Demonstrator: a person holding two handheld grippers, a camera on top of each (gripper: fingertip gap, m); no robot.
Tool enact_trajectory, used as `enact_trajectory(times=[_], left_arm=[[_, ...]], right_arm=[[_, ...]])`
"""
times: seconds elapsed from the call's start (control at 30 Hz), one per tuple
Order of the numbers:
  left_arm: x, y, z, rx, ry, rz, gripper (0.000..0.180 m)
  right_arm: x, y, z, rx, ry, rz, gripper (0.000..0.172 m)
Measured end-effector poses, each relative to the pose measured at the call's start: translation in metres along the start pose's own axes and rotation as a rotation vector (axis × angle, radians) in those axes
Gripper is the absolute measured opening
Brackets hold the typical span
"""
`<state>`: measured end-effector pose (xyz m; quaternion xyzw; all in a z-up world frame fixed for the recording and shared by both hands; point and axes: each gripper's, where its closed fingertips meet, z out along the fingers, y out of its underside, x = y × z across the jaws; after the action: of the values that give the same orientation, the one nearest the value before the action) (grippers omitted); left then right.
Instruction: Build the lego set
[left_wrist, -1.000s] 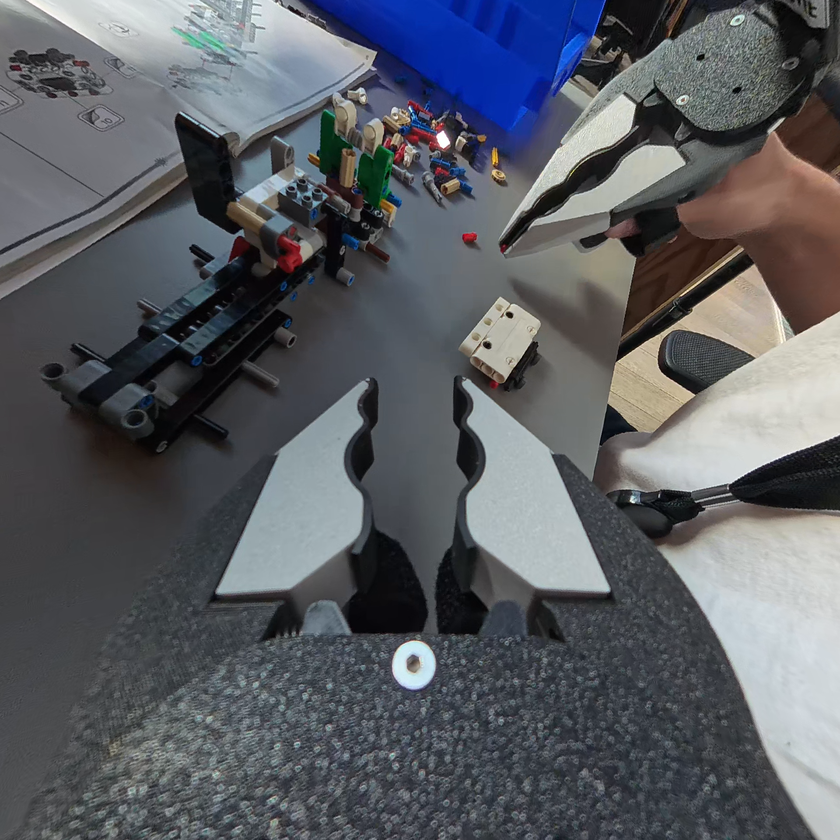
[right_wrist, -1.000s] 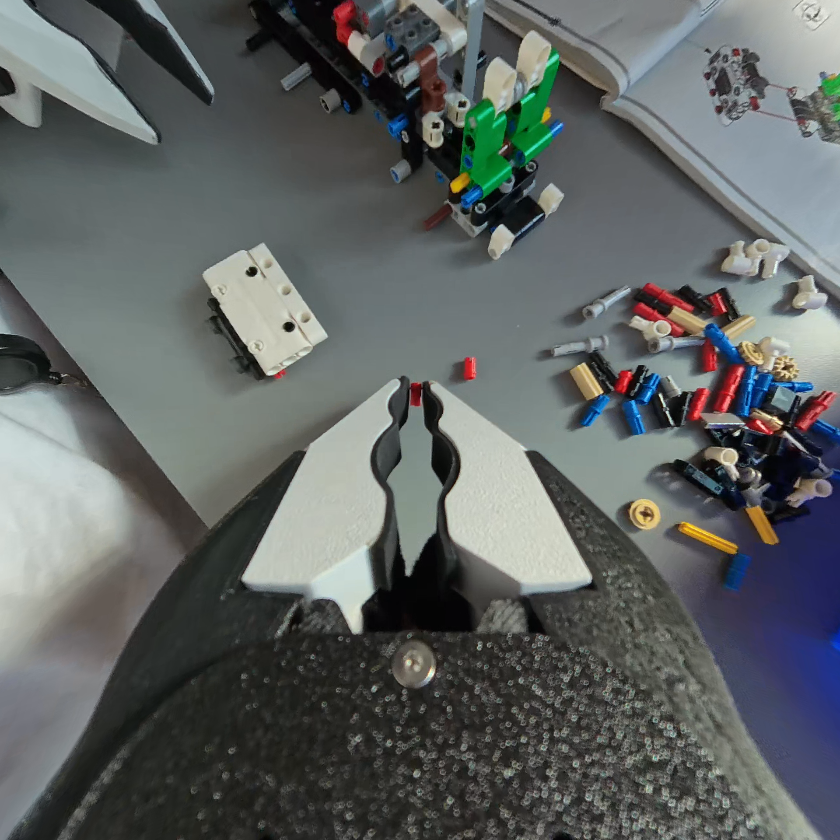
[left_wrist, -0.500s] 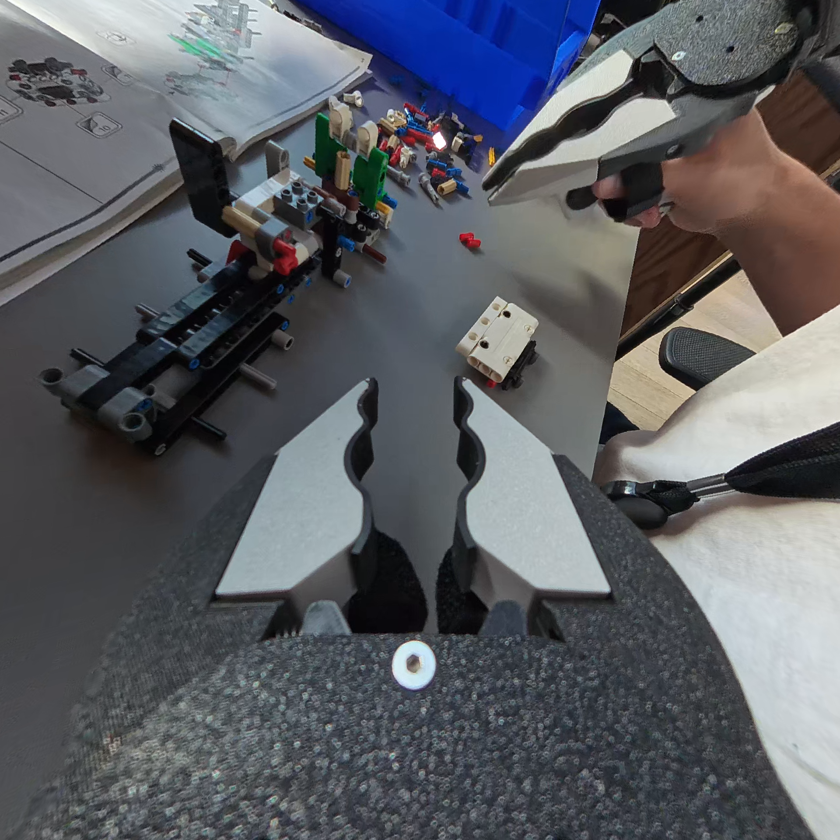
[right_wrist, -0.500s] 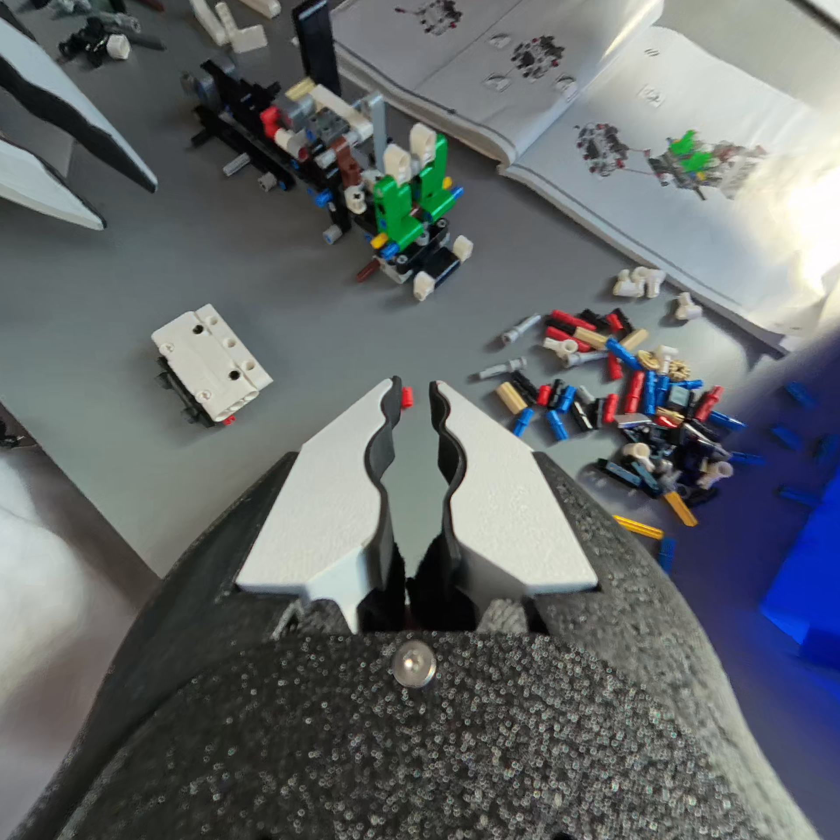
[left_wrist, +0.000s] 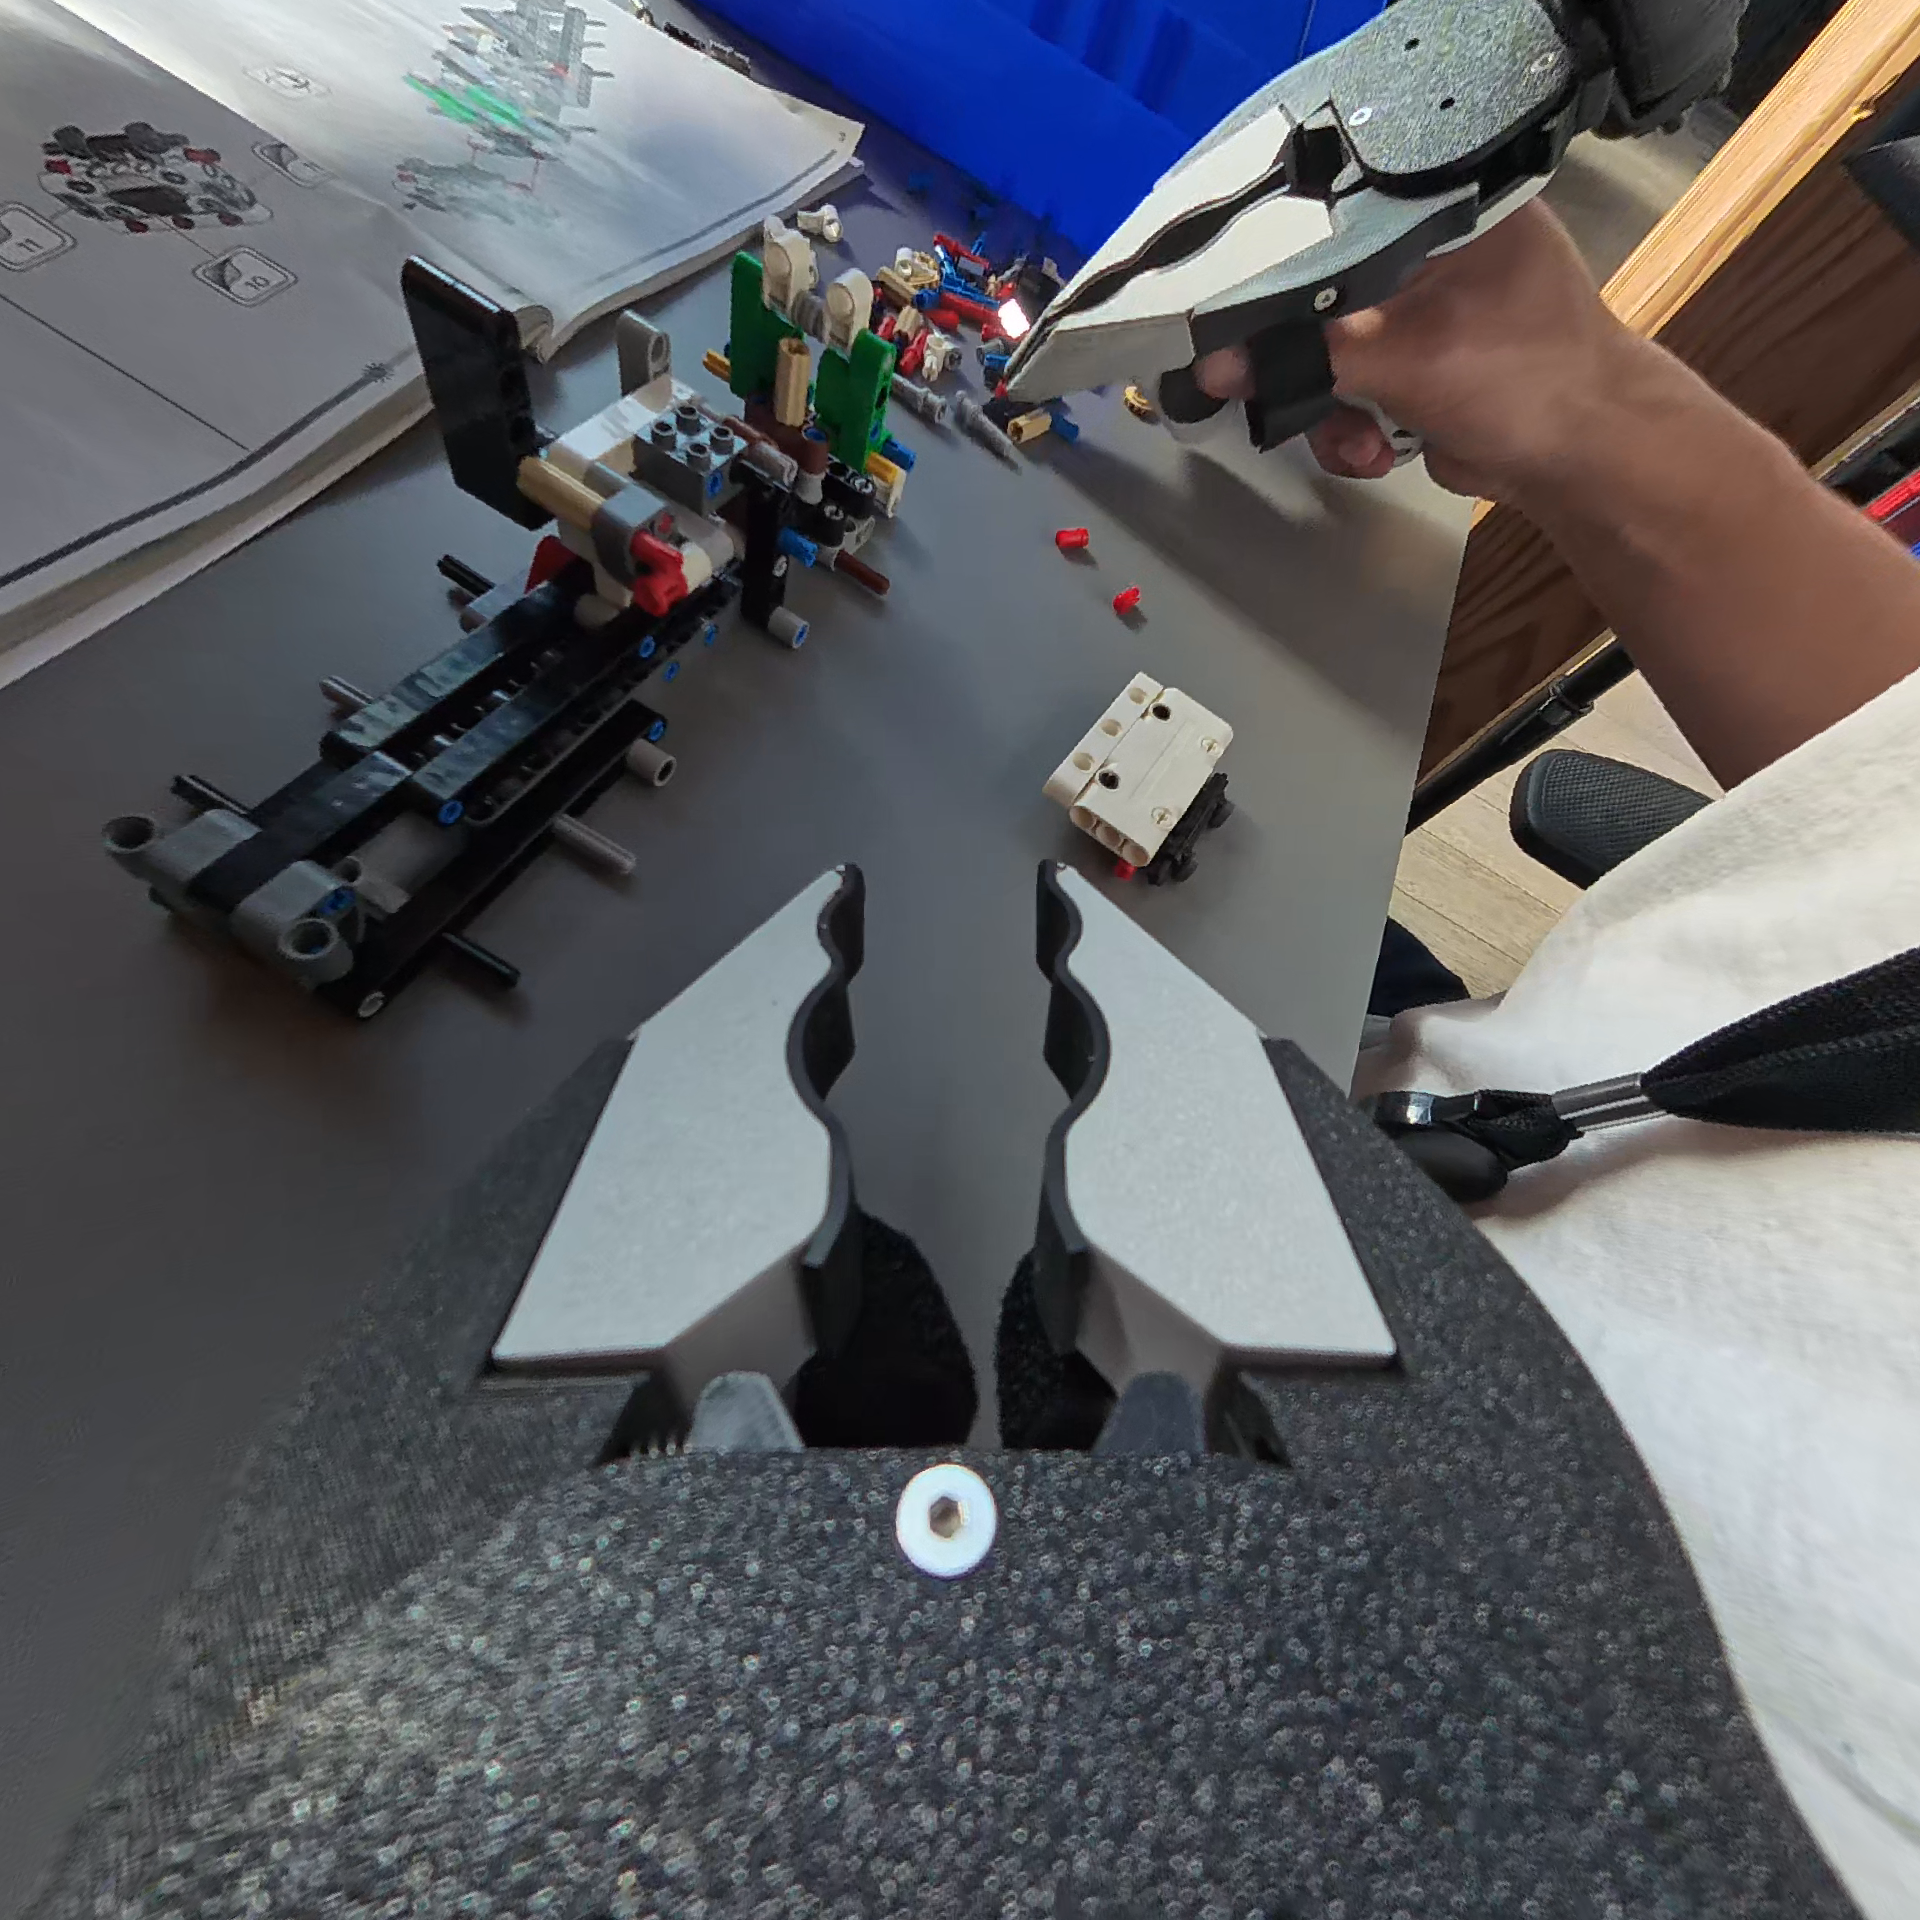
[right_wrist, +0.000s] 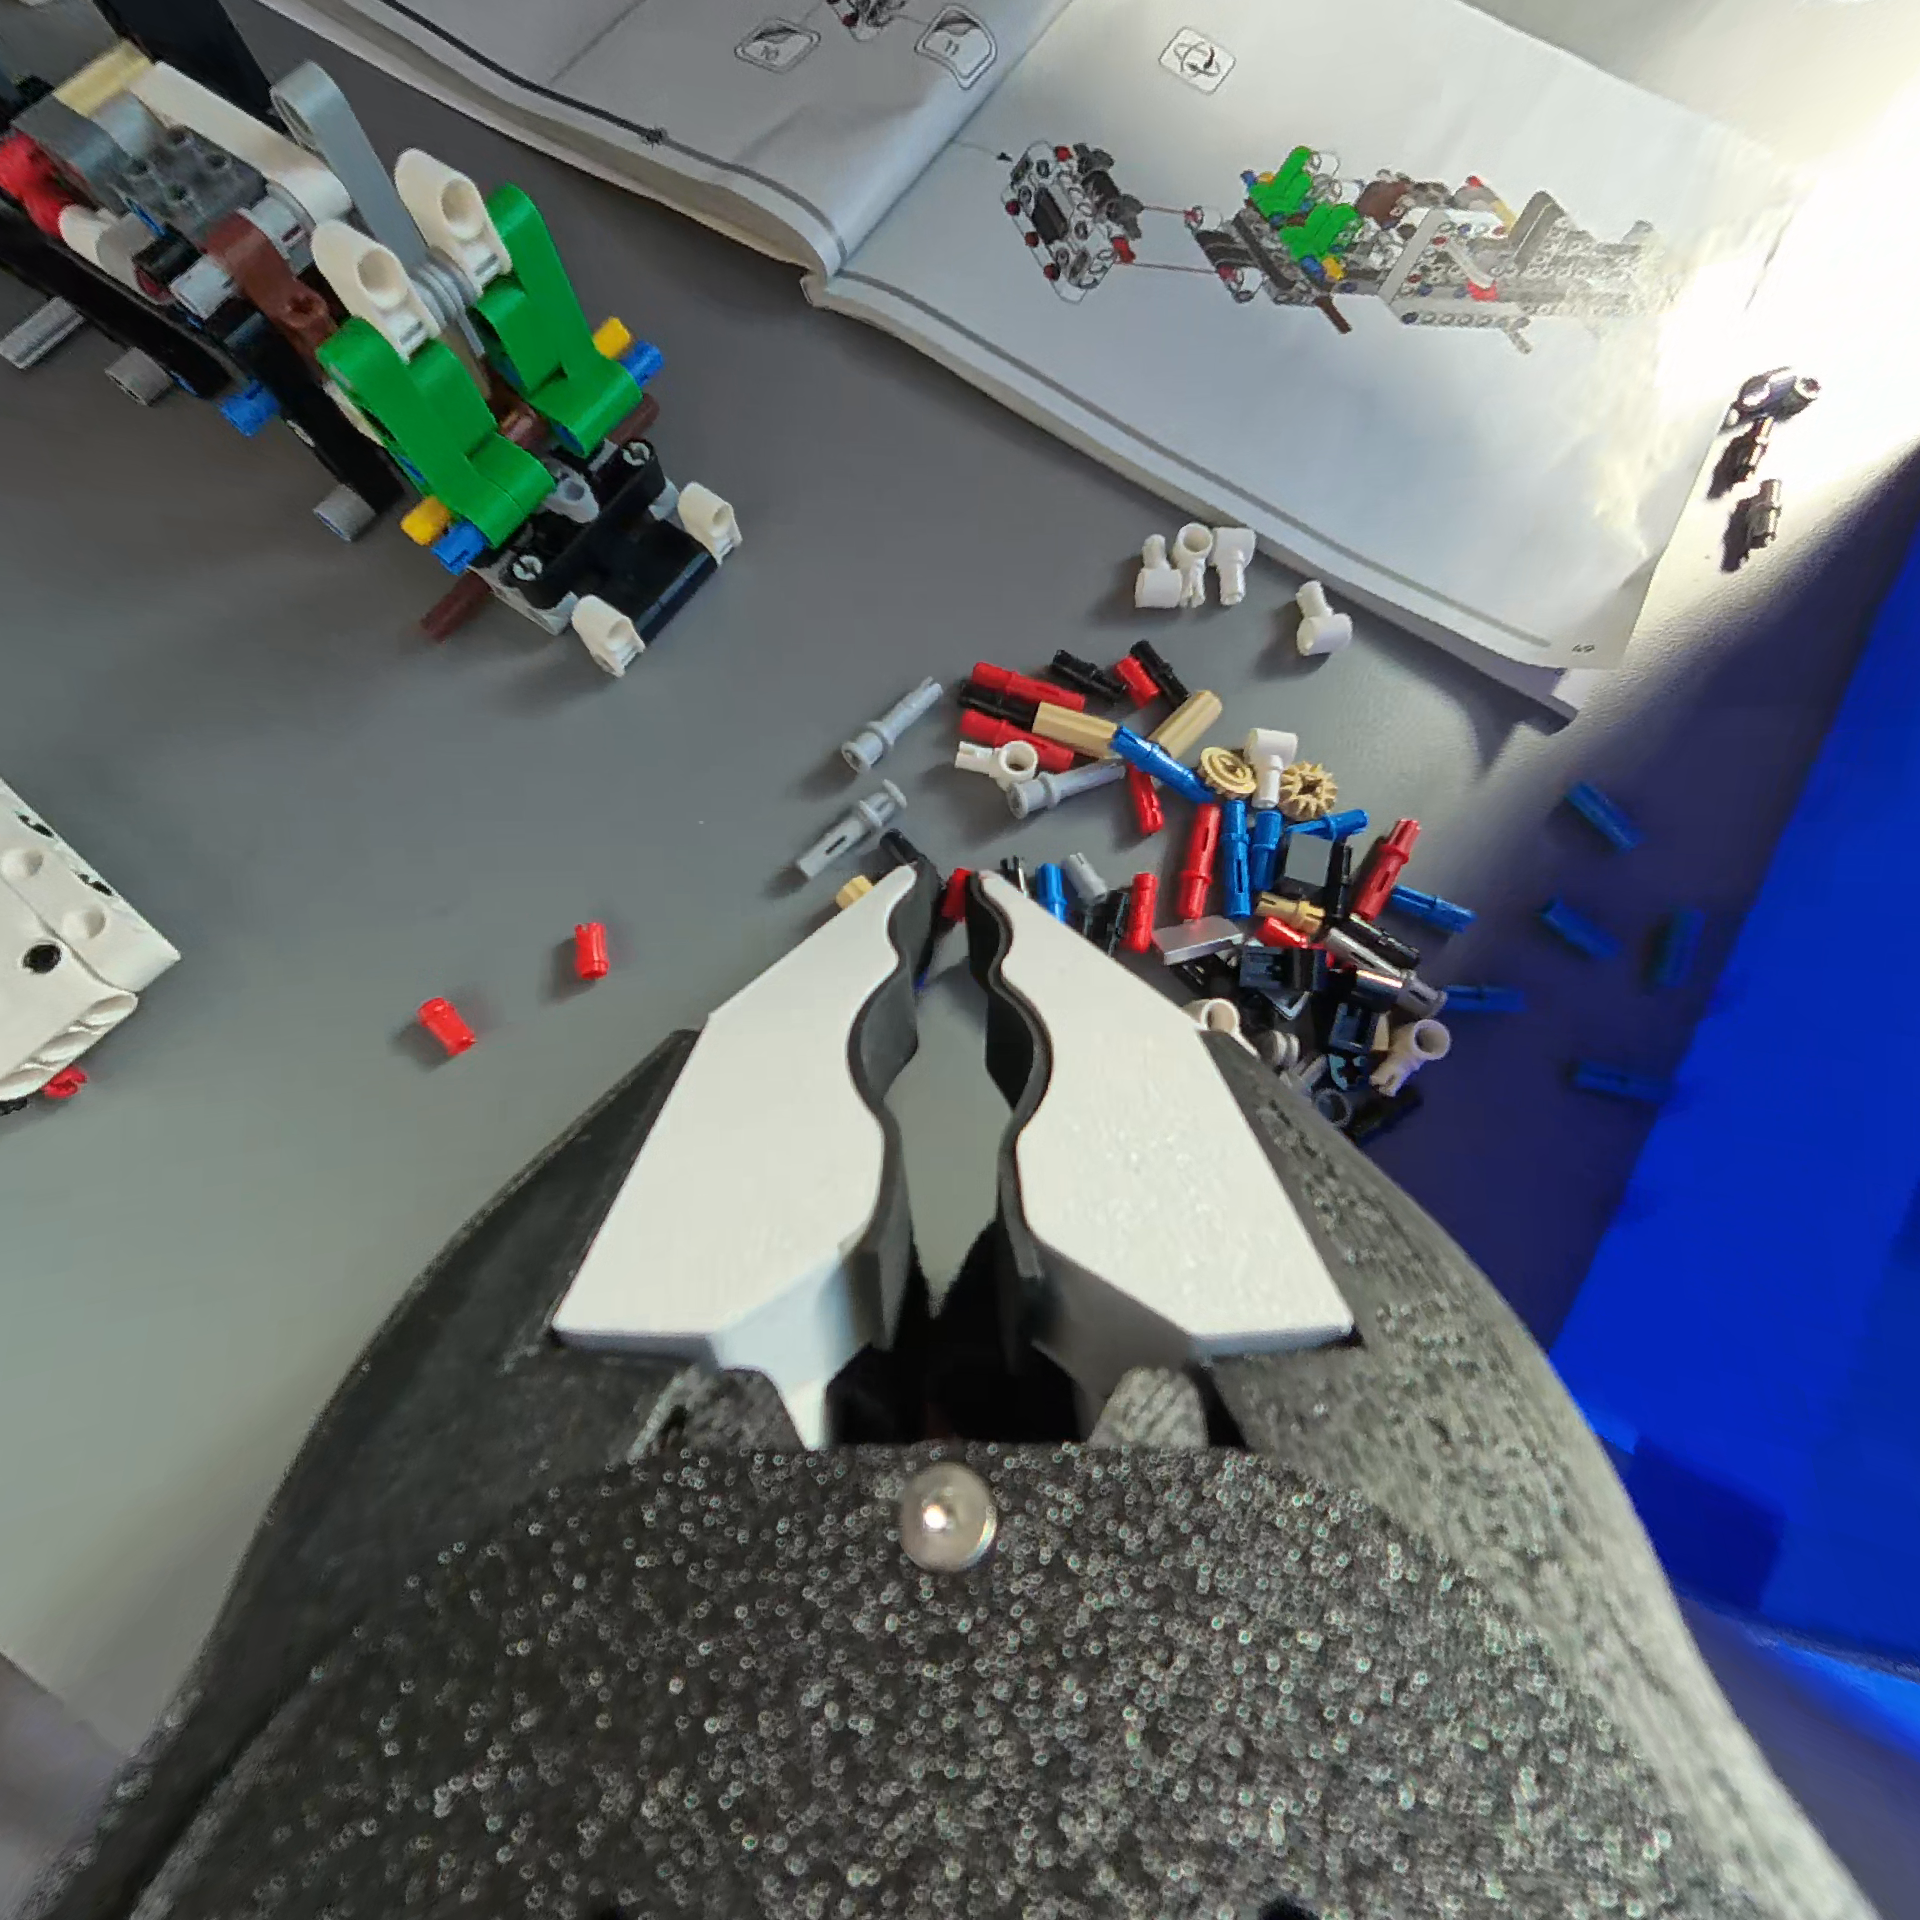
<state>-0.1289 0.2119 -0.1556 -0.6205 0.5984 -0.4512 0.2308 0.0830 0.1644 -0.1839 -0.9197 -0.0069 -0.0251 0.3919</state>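
Note:
My left gripper (left_wrist: 948, 883) is open and empty above the dark table (left_wrist: 935, 675). Nearest to it is a white block on a black part (left_wrist: 1143, 774), ahead to the right. My right gripper (right_wrist: 943, 883) is at the near edge of a pile of small pins (right_wrist: 1226, 862), shut on a small red pin (right_wrist: 954, 896) at its fingertips. It also shows in the left wrist view (left_wrist: 1013, 379), tips down at the pile. Two loose red pins (right_wrist: 590, 951) (right_wrist: 447, 1025) lie to its left. A long black, grey and green brick model (left_wrist: 499, 665) stands on the left.
An open instruction booklet (right_wrist: 1299, 343) lies behind the model and the pile. A blue bin (left_wrist: 987, 94) stands at the far side. The table edge (left_wrist: 1392, 831) runs along the right, with a person's white garment (left_wrist: 1662, 1351) beyond it. Some 20 cm of space lies between my two pairs of fingers.
My right gripper opened and let go the red pin it held; that pin now lies on the table by the other. It moved to the pile and shut on another red pin. Left gripper unchanged.

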Motion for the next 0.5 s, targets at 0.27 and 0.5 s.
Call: enact_trajectory(times=[0.27, 0.5], left_arm=[[0.0006, 0.0014, 0.0011, -0.011, 0.006, -0.002, 0.031], [0.0004, 0.0007, 0.0006, -0.006, 0.004, -0.001, 0.031]], right_arm=[[0.0049, 0.0037, -0.0002, -0.012, 0.007, 0.011, 0.007], [0.0079, 0.0054, 0.0012, -0.028, 0.007, 0.025, 0.008]])
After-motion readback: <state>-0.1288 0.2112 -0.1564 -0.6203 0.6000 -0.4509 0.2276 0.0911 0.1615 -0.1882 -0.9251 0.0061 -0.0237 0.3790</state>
